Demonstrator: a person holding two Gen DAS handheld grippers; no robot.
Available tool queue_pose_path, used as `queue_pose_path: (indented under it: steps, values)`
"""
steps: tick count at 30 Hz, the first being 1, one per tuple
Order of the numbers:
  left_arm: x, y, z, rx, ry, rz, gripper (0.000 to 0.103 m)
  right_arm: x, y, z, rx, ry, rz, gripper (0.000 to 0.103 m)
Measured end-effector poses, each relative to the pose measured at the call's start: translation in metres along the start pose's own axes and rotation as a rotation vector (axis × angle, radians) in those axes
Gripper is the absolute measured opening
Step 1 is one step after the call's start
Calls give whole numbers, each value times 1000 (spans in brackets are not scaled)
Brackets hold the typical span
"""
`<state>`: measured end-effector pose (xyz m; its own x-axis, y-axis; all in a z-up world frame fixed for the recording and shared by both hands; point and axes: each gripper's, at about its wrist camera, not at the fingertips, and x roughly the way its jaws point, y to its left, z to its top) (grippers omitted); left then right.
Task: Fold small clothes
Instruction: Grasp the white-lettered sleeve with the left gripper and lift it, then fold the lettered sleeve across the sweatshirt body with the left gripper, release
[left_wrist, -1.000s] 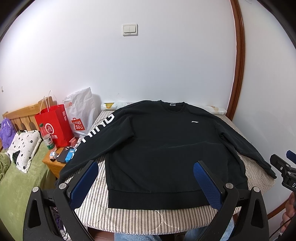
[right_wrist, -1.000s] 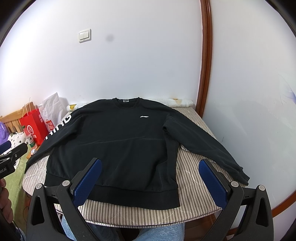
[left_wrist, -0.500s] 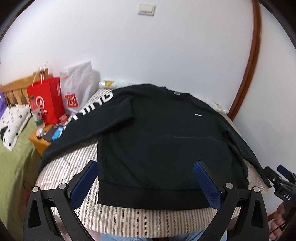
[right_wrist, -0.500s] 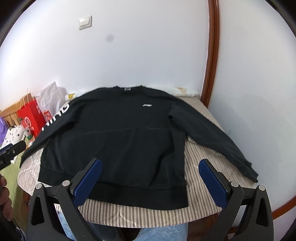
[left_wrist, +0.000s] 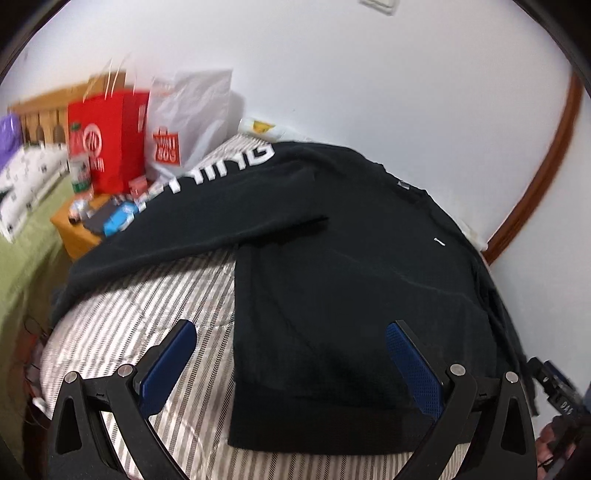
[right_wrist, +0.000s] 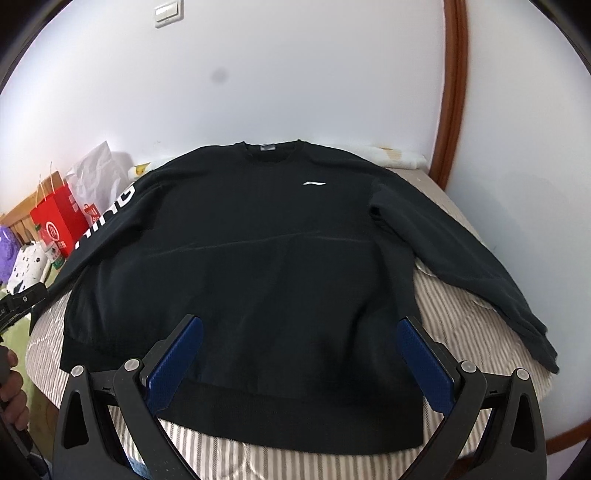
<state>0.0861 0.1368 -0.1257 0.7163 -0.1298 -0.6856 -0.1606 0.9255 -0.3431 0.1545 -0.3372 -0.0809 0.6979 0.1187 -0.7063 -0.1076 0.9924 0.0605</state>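
A black sweatshirt (right_wrist: 266, 266) lies flat, front up, on a striped round table (right_wrist: 454, 321), sleeves spread to both sides. Its left sleeve (left_wrist: 192, 221) carries white letters; the right sleeve (right_wrist: 461, 254) runs off toward the table's right edge. My left gripper (left_wrist: 291, 354) hovers open above the hem's left corner (left_wrist: 258, 424), nothing between its blue pads. Over the hem's middle, my right gripper (right_wrist: 301, 350) is open too and holds nothing. Each gripper shows at the edge of the other's view.
A red paper bag (left_wrist: 110, 140) and a white shopping bag (left_wrist: 184, 122) stand left of the table, beside a small wooden stand (left_wrist: 77, 229) crowded with small items. A green bed with a spotted pillow (left_wrist: 26, 184) lies further left. A white wall is close behind.
The left gripper has swung left and down toward the sweatshirt's left side and lettered sleeve. The right gripper has moved closer to the hem. Both stay open.
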Motion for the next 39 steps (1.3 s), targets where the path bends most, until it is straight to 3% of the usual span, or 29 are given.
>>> queue_pose_path:
  steps: [10, 16, 18, 22, 28, 32, 36, 39]
  values:
    - [50, 52, 19, -205, 28, -96, 99, 41, 15, 20, -20, 40, 39, 103]
    - [80, 72, 31, -305, 40, -105, 89, 63, 15, 34, -21, 55, 33, 103]
    - [90, 79, 35, -347, 37, -97, 77, 72, 14, 39, -19, 68, 33, 103]
    - [100, 89, 44, -400, 17, -119, 74, 87, 13, 46, -29, 89, 6, 103]
    - [111, 99, 58, -445, 7, -94, 65, 104, 7, 55, -20, 104, 5, 103]
    - [118, 98, 65, -435, 11, -33, 51, 113, 6, 57, -26, 114, 7, 103]
    - [123, 92, 73, -383, 24, 49, 22, 116, 1, 56, -22, 118, 9, 103]
    - [119, 85, 82, -338, 8, 88, 13, 116, -9, 53, -9, 122, 8, 103]
